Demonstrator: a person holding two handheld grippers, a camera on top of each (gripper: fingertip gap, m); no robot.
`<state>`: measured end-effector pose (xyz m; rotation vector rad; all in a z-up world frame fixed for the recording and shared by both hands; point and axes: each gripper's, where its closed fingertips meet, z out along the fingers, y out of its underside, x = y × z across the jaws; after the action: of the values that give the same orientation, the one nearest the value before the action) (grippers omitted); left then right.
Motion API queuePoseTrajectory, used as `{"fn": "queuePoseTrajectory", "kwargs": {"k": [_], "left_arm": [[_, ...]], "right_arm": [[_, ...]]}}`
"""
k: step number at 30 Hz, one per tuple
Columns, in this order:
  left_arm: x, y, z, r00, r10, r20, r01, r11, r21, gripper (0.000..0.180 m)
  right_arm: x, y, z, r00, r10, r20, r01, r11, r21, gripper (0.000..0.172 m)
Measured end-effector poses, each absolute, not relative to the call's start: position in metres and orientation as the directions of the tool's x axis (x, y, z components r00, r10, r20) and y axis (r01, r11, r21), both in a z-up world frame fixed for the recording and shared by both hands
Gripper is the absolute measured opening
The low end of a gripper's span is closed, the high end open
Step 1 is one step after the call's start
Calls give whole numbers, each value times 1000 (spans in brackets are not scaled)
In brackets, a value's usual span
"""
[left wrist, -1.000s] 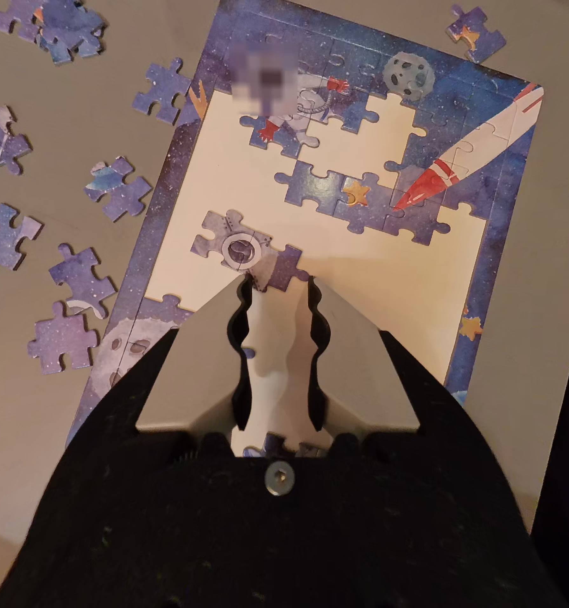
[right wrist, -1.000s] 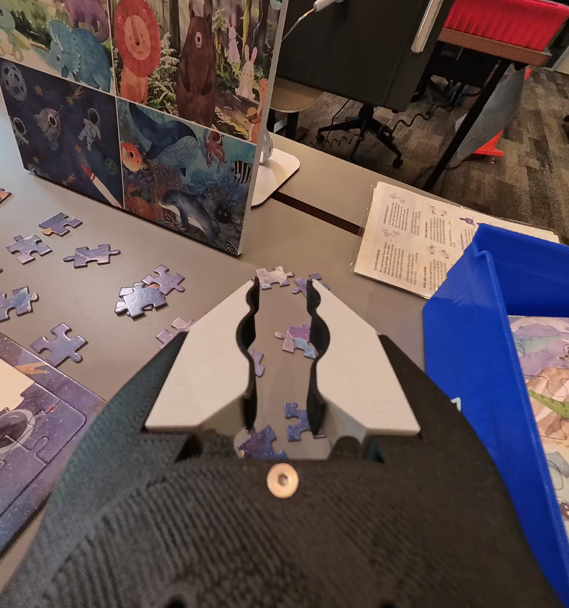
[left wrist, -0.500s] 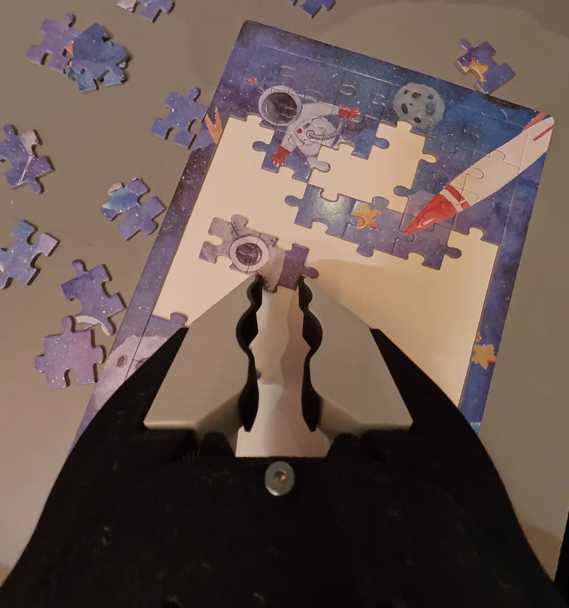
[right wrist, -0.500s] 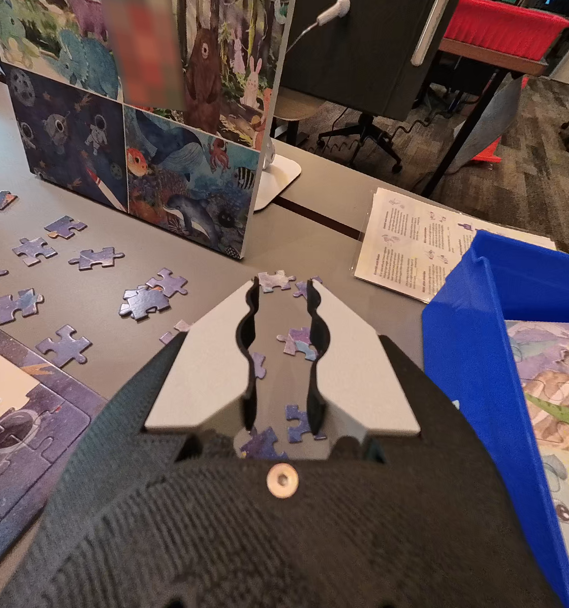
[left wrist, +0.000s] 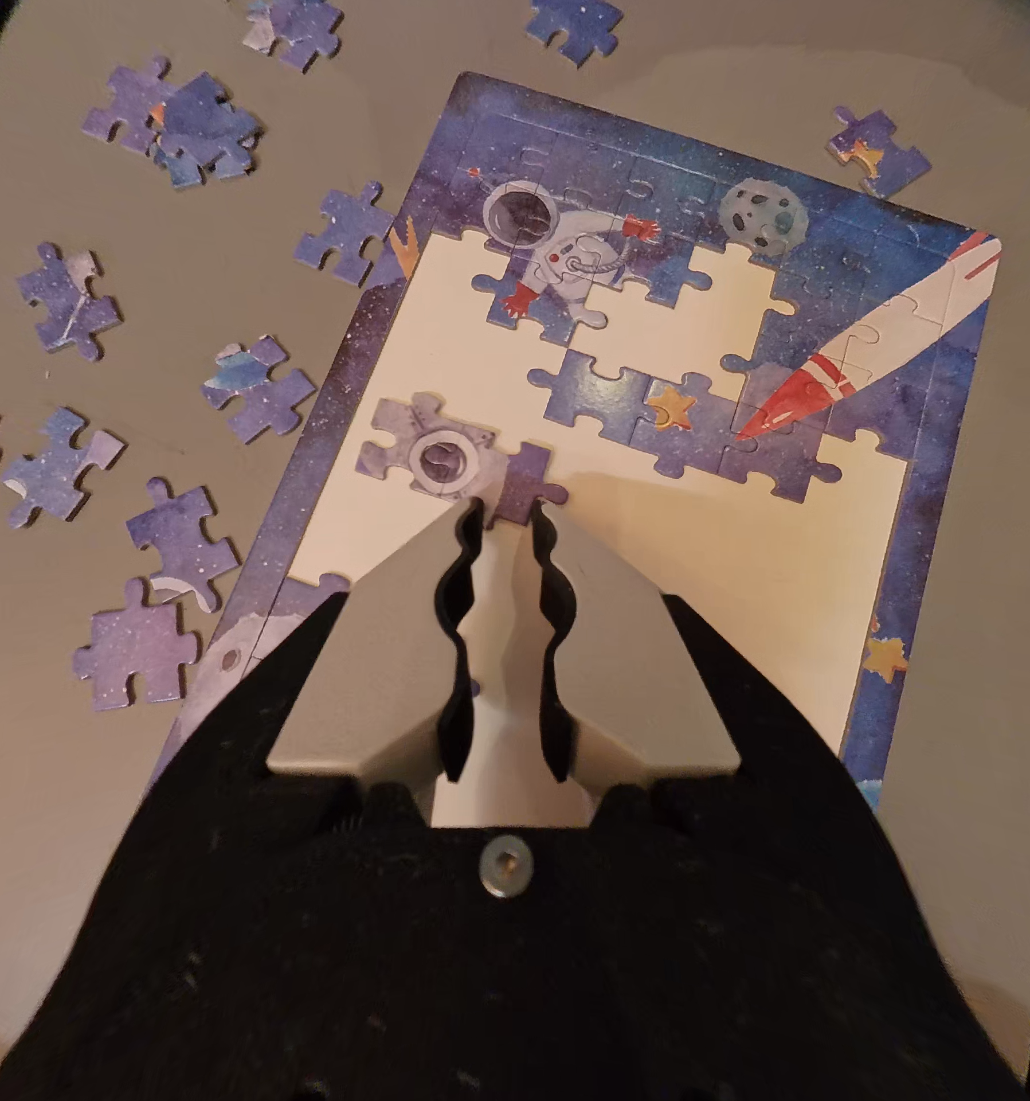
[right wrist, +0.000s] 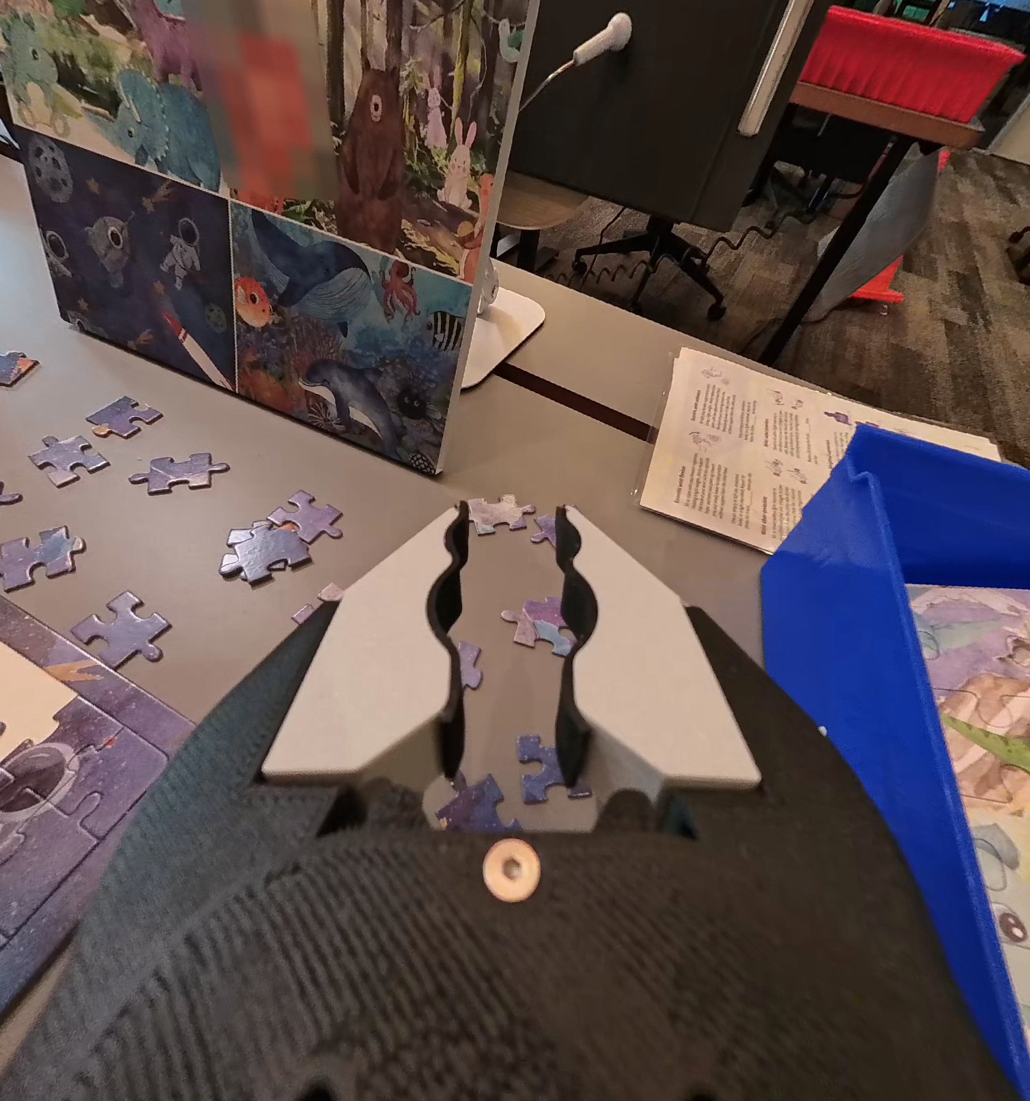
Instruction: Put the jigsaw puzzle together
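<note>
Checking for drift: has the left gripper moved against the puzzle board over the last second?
Yes. The left gripper has drawn back from the board's far edge.

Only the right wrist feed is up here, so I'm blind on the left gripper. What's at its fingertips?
Observer: The left gripper has its fingertips closed on the near edge of a purple puzzle piece.
Operator: Is that piece loose or joined?
Observer: It looks joined on its left to a grey porthole piece.
Operator: Where does the pair sit?
Observer: On the bare cream floor of the puzzle tray, apart from the star-and-rocket cluster.
</note>
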<state>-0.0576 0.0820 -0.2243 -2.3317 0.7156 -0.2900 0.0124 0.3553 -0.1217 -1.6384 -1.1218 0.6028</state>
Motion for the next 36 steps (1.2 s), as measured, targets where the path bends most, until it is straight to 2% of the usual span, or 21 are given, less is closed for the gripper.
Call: {"fn": "queuePoseTrajectory", "kwargs": {"k": [2, 8, 13, 23, 36], "left_arm": [[-58, 83, -223, 824, -566, 9, -416, -615, -670, 8], [-58, 82, -224, 825, -565, 21, -411, -624, -665, 12], [-54, 84, -220, 830, -554, 61, -369, -629, -684, 31], [-59, 90, -217, 866, -492, 92, -299, -656, -692, 48], [-59, 95, -223, 887, -454, 86, -284, -681, -675, 55]], "right_arm": [[12, 355, -122, 441, 887, 133, 378, -49, -924, 27], [12, 355, -121, 441, 887, 134, 378, -48, -925, 28], [13, 355, -121, 442, 886, 136, 377, -46, -925, 28], [13, 355, -119, 443, 884, 148, 380, -36, -924, 28], [14, 354, -115, 445, 882, 156, 376, -25, -926, 28]]}}
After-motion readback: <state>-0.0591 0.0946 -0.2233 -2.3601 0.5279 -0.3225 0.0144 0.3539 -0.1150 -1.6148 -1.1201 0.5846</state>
